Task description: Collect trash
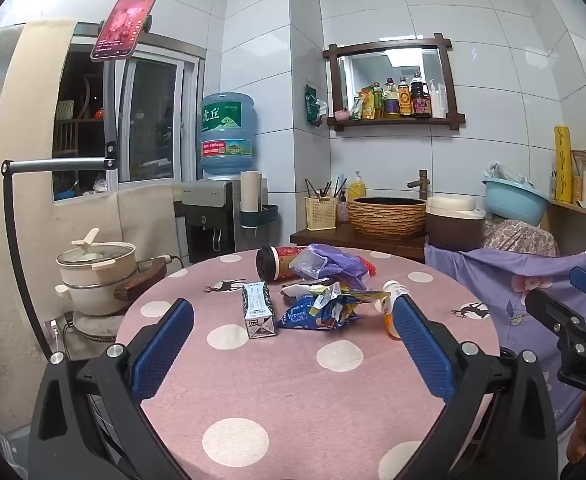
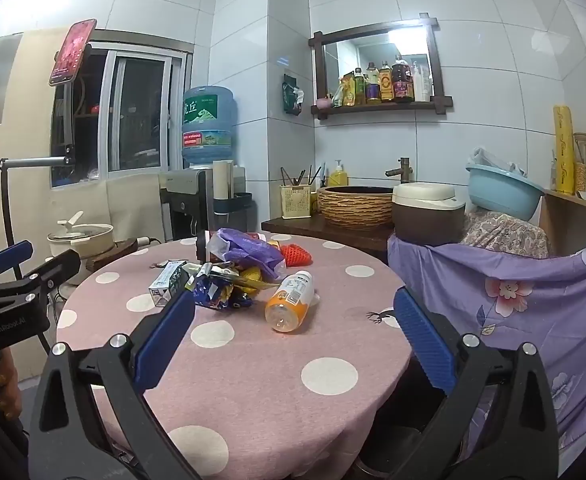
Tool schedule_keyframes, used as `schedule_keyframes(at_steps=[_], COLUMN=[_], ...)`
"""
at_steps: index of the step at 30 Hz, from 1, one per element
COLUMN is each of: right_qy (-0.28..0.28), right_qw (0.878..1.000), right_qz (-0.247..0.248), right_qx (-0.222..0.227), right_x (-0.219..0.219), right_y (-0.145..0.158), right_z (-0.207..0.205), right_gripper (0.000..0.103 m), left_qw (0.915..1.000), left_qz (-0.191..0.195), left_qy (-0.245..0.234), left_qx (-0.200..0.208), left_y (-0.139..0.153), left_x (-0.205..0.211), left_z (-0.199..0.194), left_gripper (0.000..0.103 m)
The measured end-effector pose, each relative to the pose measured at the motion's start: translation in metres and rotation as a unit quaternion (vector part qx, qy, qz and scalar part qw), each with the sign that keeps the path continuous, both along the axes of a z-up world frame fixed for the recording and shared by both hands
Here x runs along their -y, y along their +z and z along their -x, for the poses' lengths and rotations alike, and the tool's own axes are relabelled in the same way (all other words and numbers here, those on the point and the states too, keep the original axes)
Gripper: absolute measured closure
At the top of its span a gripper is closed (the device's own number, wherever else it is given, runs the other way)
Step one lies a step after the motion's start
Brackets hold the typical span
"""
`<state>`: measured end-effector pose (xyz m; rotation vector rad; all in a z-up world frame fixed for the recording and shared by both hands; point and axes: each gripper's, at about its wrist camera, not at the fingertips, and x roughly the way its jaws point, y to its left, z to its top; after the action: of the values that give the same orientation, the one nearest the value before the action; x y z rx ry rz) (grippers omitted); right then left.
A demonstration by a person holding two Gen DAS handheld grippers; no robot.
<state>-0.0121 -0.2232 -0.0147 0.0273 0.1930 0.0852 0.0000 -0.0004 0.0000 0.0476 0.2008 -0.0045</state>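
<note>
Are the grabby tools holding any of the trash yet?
No. The left tool and right tool are both open and empty; the trash pile lies untouched on the table.

Black tongs (image 1: 293,316), blue ribbed pads (image 1: 165,344)

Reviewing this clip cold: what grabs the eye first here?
A heap of trash in the middle of the round pink polka-dot table: a purple plastic bag on crumpled wrappers, and an orange bottle lying on its side to their right. Both grippers hover wide open before it, holding nothing.
</note>
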Motion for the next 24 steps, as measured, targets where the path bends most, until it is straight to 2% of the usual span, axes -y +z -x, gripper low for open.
schedule_keyframes(at_steps=[24], right_qy=[0.001], right_qw=[1.0], right_qz=[-0.004], right_qx=[-0.021], right_x=[-0.003], right_y=[-0.005], right_z=[-0.012], right_gripper=[0.005], left_qw=[0.9999], left_qz=[-0.003], left_qy=[0.004], left_qx=[-0.01], left_y=[-0.004], left_x=[0.001], left_z=[-0.008], left_gripper=[0.005])
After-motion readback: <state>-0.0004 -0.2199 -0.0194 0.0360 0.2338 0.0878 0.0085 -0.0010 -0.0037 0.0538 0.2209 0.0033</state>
